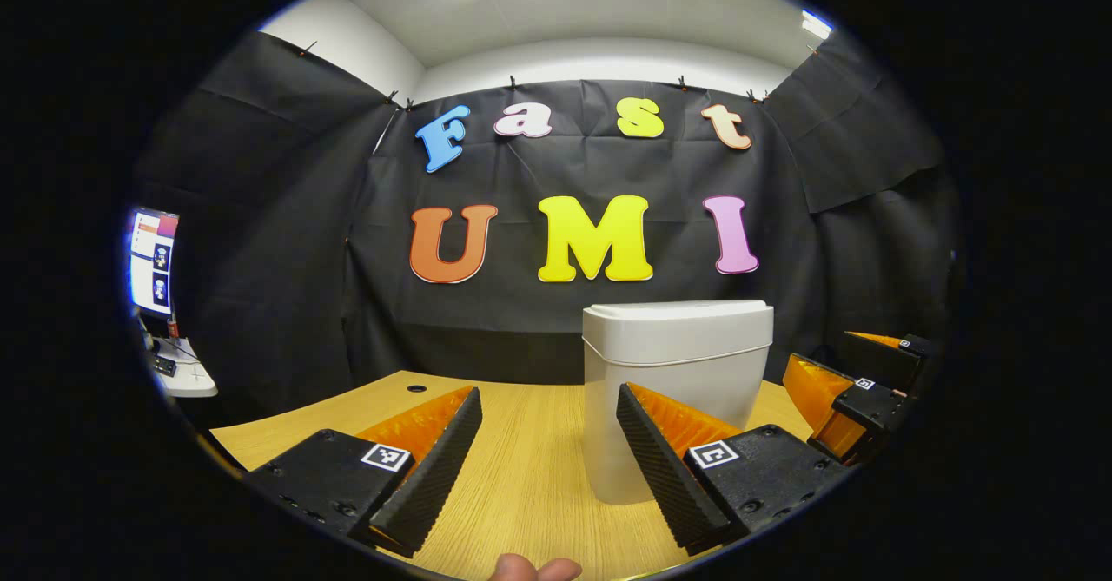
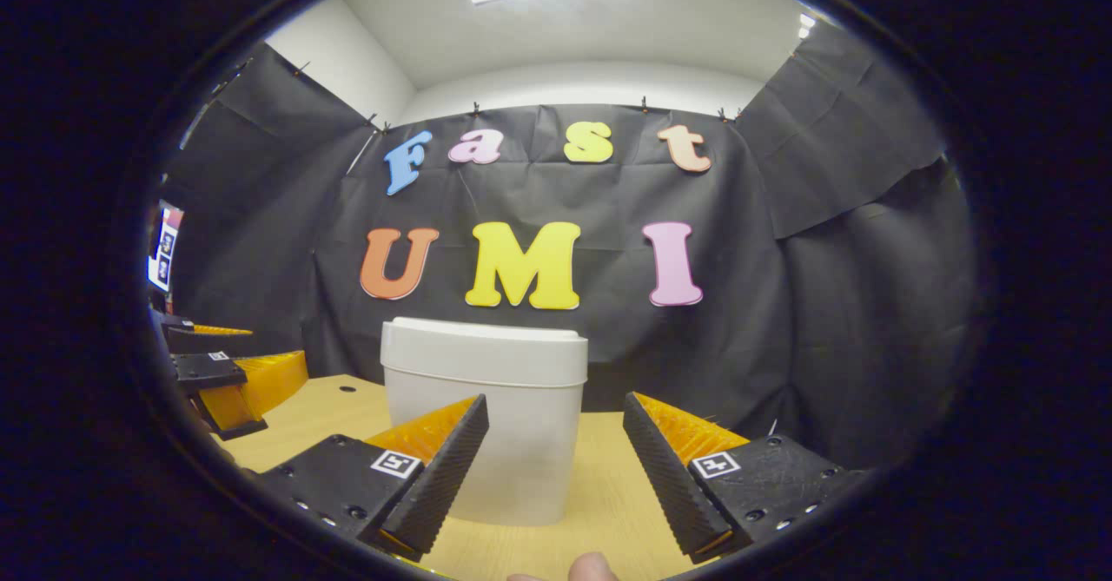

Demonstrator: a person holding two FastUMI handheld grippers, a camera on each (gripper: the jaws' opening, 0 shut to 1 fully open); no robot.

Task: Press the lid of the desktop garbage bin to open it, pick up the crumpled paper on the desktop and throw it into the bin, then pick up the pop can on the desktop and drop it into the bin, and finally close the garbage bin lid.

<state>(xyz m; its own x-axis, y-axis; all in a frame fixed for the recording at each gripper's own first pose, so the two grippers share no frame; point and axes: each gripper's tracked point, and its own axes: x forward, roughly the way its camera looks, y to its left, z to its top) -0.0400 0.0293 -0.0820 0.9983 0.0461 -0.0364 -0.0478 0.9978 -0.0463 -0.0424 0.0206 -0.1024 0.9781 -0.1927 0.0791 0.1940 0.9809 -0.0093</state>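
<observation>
A white garbage bin [image 1: 669,390] stands upright on the wooden desktop [image 1: 521,477] with its lid [image 1: 678,316] closed. In the left gripper view my left gripper [image 1: 549,407] is open, with the bin just ahead and to the right, partly behind its right finger. My right gripper [image 1: 856,373] shows open at that view's right edge, beside the bin. In the right gripper view the bin [image 2: 495,416] stands close ahead, left of centre, lid [image 2: 483,351] shut. The right gripper [image 2: 556,416] is open and empty there. The left gripper [image 2: 221,359] sits open at the far left.
A small round hole [image 1: 417,387] marks the desktop at the back left. A monitor [image 1: 152,260] and a white surface with cables stand beyond the table's left side. A fingertip [image 1: 532,569] shows at the bottom edge. Bare wood lies between the left gripper's fingers.
</observation>
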